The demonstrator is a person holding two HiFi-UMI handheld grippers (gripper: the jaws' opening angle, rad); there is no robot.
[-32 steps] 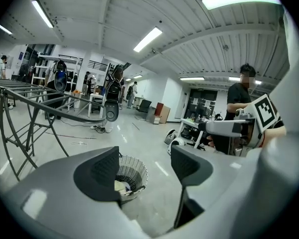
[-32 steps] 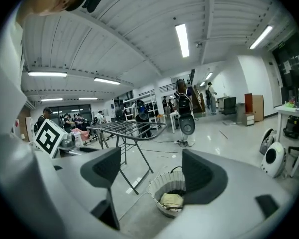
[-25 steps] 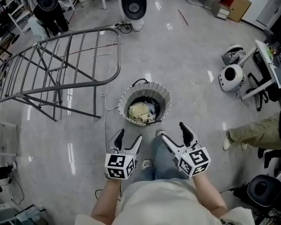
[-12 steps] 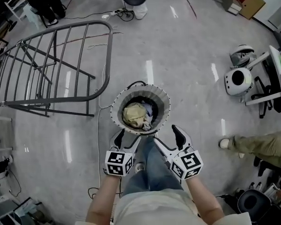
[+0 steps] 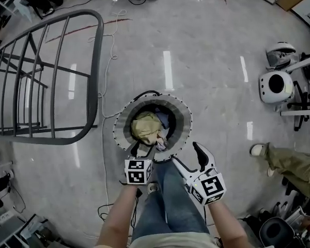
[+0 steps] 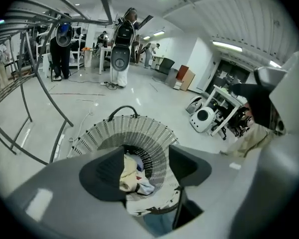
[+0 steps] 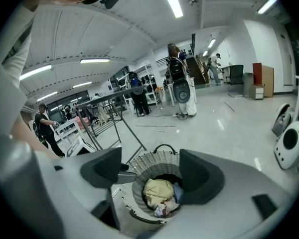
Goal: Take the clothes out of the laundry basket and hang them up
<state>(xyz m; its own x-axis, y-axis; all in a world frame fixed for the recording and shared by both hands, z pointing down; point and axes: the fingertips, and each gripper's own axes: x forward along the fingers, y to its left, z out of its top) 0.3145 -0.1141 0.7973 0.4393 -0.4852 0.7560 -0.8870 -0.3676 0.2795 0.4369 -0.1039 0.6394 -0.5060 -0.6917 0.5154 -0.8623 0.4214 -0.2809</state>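
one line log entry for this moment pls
left claw: over laundry basket near rim, jaws closing, nothing between | right claw: open, empty | clothes: in basket | drying rack: bare

The round white woven laundry basket [image 5: 183, 117] stands upright on the floor, with a black handle [image 5: 146, 92] at its 12 o'clock rim. Inside, a crumpled pale-yellow garment [image 5: 145, 128] lies on top, with a bluish piece [image 5: 164, 120] at its 2 o'clock. The grey metal drying rack [image 5: 96, 61] stands at the basket's 10 o'clock.
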